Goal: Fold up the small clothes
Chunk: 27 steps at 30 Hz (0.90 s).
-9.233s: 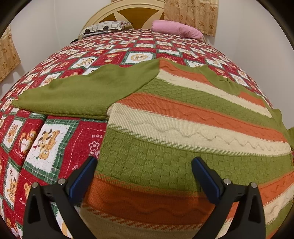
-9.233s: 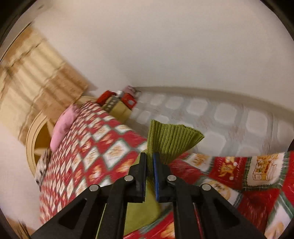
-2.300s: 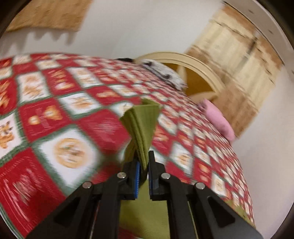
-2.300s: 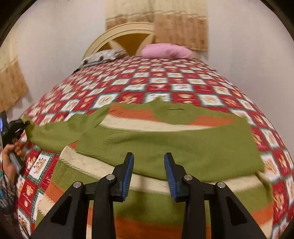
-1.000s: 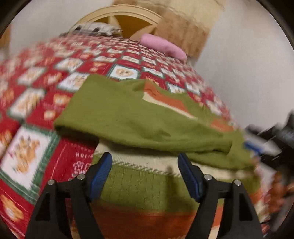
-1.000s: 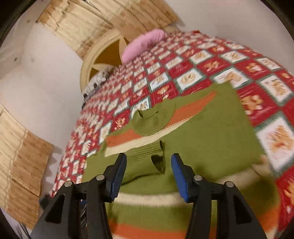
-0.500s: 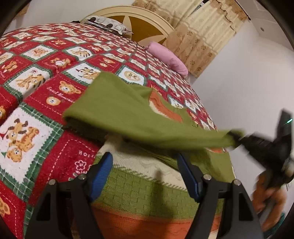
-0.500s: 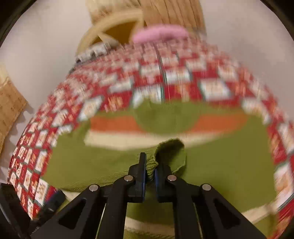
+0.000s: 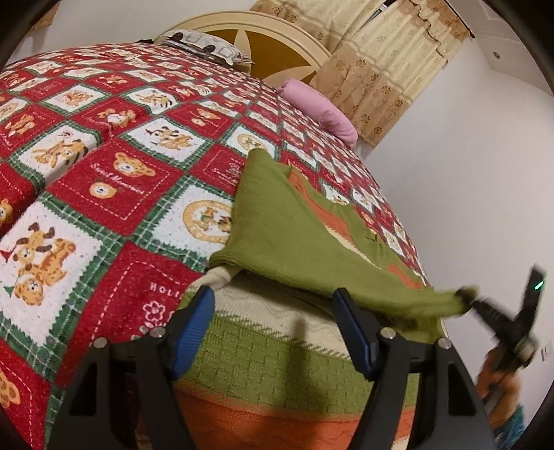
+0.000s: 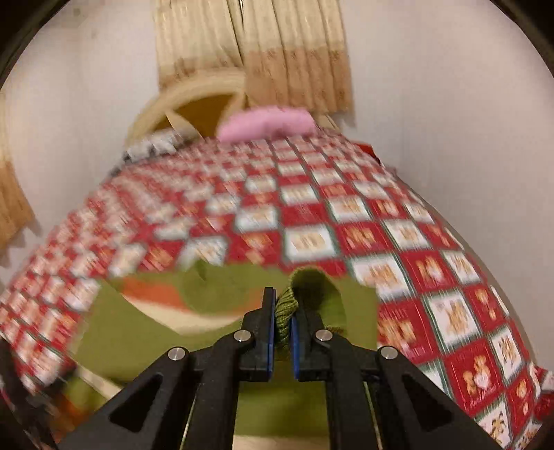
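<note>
- Left wrist view: we look low over the sweater (image 9: 277,349) hem, angled down, toward the headboard (image 9: 277,45); the right gripper (image 9: 465,299) shows at the right edge.
- Right wrist view: close above the sweater (image 10: 145,332), facing the headboard (image 10: 194,104), blurred.
- We share the quilt (image 9: 114,173), pink pillow (image 9: 318,110) and curtain (image 9: 381,69).

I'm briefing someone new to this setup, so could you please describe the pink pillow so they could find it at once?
Start from the bed with the red patchwork quilt and look to its far end, at the cream arched headboard. The pink pillow lies there below the beige curtain. It is plain pink, unlike the black-and-white patterned pillow beside it.
</note>
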Each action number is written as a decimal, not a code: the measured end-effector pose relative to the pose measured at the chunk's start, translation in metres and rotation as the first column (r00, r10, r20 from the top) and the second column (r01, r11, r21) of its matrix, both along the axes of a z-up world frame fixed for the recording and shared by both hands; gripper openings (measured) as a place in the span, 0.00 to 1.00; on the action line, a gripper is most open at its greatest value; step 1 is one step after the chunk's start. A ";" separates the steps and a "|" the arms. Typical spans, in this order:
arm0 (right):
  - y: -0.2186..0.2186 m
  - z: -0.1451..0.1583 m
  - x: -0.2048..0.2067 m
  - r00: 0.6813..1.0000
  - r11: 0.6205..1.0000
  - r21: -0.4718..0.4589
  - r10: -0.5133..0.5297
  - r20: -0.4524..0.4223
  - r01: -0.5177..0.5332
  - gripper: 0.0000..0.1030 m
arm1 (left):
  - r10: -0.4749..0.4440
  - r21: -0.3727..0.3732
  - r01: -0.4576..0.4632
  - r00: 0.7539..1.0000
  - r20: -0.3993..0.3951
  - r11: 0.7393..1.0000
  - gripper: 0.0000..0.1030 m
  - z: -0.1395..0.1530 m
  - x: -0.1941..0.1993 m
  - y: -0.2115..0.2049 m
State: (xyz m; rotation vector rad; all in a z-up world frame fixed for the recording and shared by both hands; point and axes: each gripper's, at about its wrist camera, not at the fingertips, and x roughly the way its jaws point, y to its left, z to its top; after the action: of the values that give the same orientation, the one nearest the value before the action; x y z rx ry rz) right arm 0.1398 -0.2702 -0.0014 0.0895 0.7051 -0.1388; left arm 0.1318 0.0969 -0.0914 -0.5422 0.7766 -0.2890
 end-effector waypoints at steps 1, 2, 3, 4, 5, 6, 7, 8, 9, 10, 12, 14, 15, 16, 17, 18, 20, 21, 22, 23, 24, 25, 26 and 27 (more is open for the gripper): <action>-0.001 -0.014 0.001 1.000 1.000 0.005 0.004 -0.030 -0.004 0.06 | 0.000 0.000 0.000 1.000 0.000 1.000 0.71 0.000 0.000 0.000; -0.003 -0.029 0.002 0.998 1.000 0.009 0.004 -0.068 -0.004 0.06 | -0.001 0.000 0.001 1.000 0.000 1.000 0.71 0.000 0.000 0.000; -0.004 -0.043 0.005 0.994 1.000 -0.005 -0.011 -0.107 0.011 0.07 | -0.001 0.000 0.001 1.000 0.000 1.000 0.71 0.000 0.000 -0.001; -0.006 -0.055 0.006 0.989 0.999 -0.022 -0.027 -0.143 0.024 0.08 | -0.001 0.000 0.001 1.000 0.000 1.000 0.71 0.000 0.000 -0.001; -0.008 -0.060 0.004 0.985 0.999 -0.023 -0.033 -0.167 0.030 0.11 | -0.001 0.000 0.001 1.000 0.000 1.000 0.71 0.001 -0.001 -0.001; -0.012 -0.062 0.000 0.984 0.999 -0.019 -0.041 -0.172 0.039 0.17 | -0.001 0.000 0.001 1.000 0.001 1.000 0.71 0.001 -0.001 -0.001; -0.018 -0.060 -0.007 0.985 0.998 -0.016 -0.060 -0.162 0.058 0.25 | -0.002 0.000 0.002 1.000 0.002 1.000 0.71 0.001 -0.001 -0.001; -0.023 -0.057 -0.013 0.984 0.996 -0.027 -0.089 -0.151 0.086 0.26 | -0.004 0.002 0.004 1.000 0.004 1.000 0.71 0.002 -0.002 0.000; -0.029 -0.050 -0.024 0.979 0.986 -0.074 -0.158 -0.129 0.149 0.26 | -0.005 0.009 0.005 1.000 0.006 1.000 0.71 0.004 -0.003 0.001; -0.033 -0.043 -0.033 0.973 0.974 -0.110 -0.207 -0.106 0.196 0.26 | -0.009 0.022 0.009 1.000 0.009 1.000 0.71 0.006 -0.005 0.000; -0.039 -0.026 -0.054 0.975 0.971 -0.107 -0.221 -0.040 0.215 0.26 | -0.012 0.083 0.011 1.000 0.015 0.996 0.71 0.016 -0.010 -0.005; -0.033 -0.011 -0.066 0.986 0.982 -0.098 -0.166 -0.006 0.164 0.26 | -0.010 0.140 0.006 0.999 0.034 0.990 0.71 0.027 -0.009 -0.011; -0.029 -0.006 -0.068 0.990 0.984 -0.107 -0.142 0.003 0.141 0.26 | -0.011 0.158 0.004 0.999 0.046 0.987 0.71 0.034 -0.006 -0.015; -0.023 -0.003 -0.066 0.994 0.988 -0.111 -0.107 0.005 0.107 0.26 | -0.008 0.169 -0.002 0.998 0.057 0.986 0.71 0.039 -0.002 -0.017; -0.017 -0.001 -0.061 0.997 0.992 -0.103 -0.072 -0.004 0.072 0.26 | 0.002 0.179 -0.015 0.997 0.072 0.984 0.71 0.045 0.002 -0.020; -0.009 -0.001 -0.054 0.999 0.996 -0.080 -0.038 -0.018 0.037 0.26 | 0.017 0.190 -0.034 0.996 0.092 0.981 0.72 0.053 0.009 -0.023; 0.002 -0.009 -0.041 0.999 1.000 -0.024 0.006 -0.043 -0.007 0.26 | -0.010 0.230 -0.013 0.995 0.098 0.973 0.76 0.061 0.025 -0.035; 0.007 -0.017 -0.034 0.998 1.000 -0.002 0.020 -0.058 -0.021 0.26 | -0.027 0.269 0.001 0.995 0.093 0.963 0.78 0.060 0.034 -0.042; 0.012 -0.027 -0.028 0.996 0.999 0.008 0.033 -0.078 -0.033 0.26 | -0.026 0.309 0.000 0.996 0.080 0.951 0.78 0.057 0.039 -0.047; 0.017 -0.038 -0.021 0.993 0.999 0.020 0.049 -0.110 -0.047 0.26 | -0.020 0.360 0.000 0.998 0.051 0.933 0.78 0.051 0.045 -0.052; 0.023 -0.055 -0.013 0.982 0.996 0.040 0.080 -0.171 -0.074 0.26 | -0.016 0.409 0.014 1.000 0.002 0.912 0.78 0.039 0.052 -0.053; 0.027 -0.066 -0.012 0.974 0.995 0.043 0.095 -0.207 -0.088 0.26 | -0.007 0.437 0.021 0.999 -0.033 0.899 0.78 0.029 0.055 -0.052; 0.032 -0.068 -0.016 0.979 0.996 0.012 0.092 -0.180 -0.092 0.26 | 0.014 0.472 0.025 0.997 -0.080 0.881 0.78 0.013 0.058 -0.049; 0.036 -0.068 -0.021 0.983 0.995 -0.016 0.095 -0.155 -0.098 0.27 | 0.026 0.459 0.030 0.993 -0.115 0.888 0.81 0.002 0.059 -0.043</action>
State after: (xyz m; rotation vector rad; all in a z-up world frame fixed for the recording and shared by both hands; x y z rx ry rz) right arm 0.1191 -0.2345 -0.0698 0.0220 0.8605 -0.0615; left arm 0.1904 0.0544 -0.0899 -0.1080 0.9262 -0.0658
